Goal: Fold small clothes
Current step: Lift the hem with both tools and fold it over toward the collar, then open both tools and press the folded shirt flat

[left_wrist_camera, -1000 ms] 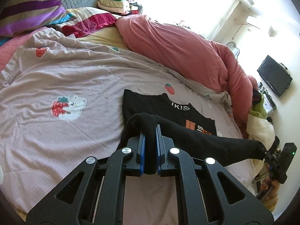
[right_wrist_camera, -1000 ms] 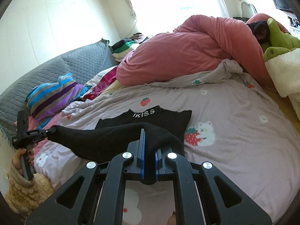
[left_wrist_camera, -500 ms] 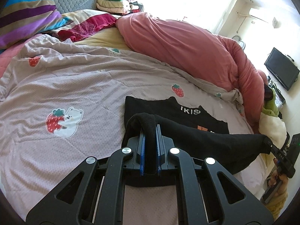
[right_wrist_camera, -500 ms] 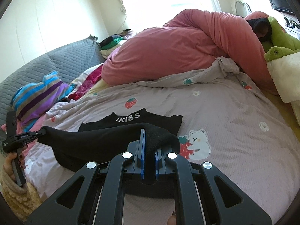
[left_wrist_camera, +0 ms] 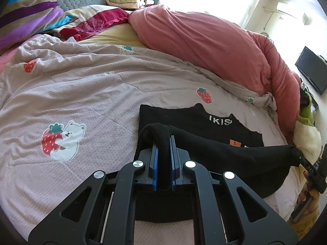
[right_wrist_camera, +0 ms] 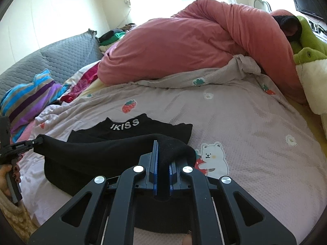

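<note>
A black garment (left_wrist_camera: 196,122) with white lettering and a small orange tag is seen. The bedspread (left_wrist_camera: 81,94) is pale lilac, printed with strawberries and white bears. A salmon-pink duvet (left_wrist_camera: 204,47), a grey quilted headboard (right_wrist_camera: 61,61) and a striped blanket (right_wrist_camera: 30,96) in blue, purple and tan are shown. Each black tool (left_wrist_camera: 163,155) is fitted with blue pads (right_wrist_camera: 155,163).

The lifted fold is covering the near part of the black garment (left_wrist_camera: 204,120), including the first letter of its white lettering (left_wrist_camera: 220,121). The frame edge is cutting off the hand (right_wrist_camera: 6,175) at the wrist.
</note>
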